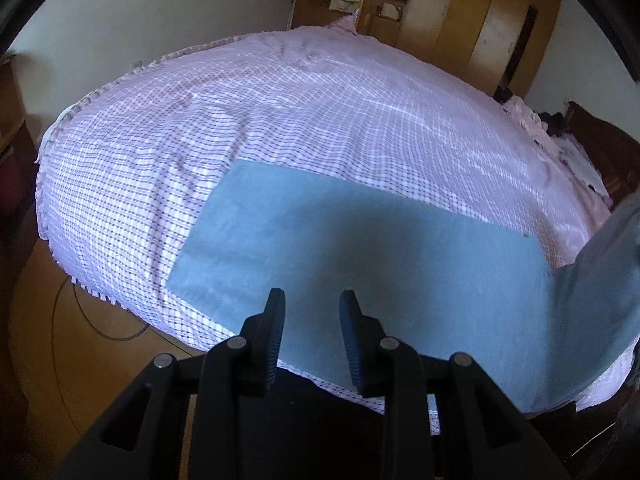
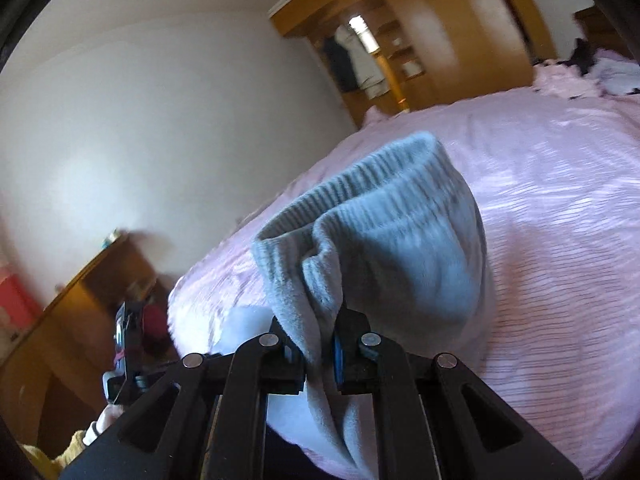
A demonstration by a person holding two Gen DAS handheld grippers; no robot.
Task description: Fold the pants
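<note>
The right hand-held gripper clamps the ribbed waistband of the soft blue-grey fleece pants, lifting it above the bed's pink checked cover, while the left hand-held gripper hovers open over the flat-lying part just ahead.

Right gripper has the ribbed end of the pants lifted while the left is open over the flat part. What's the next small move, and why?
Probably carry the right gripper, shut on the pants, across and lay the lifted ribbed end onto the flat part on the bed. The left gripper is open, holding nothing.
</note>
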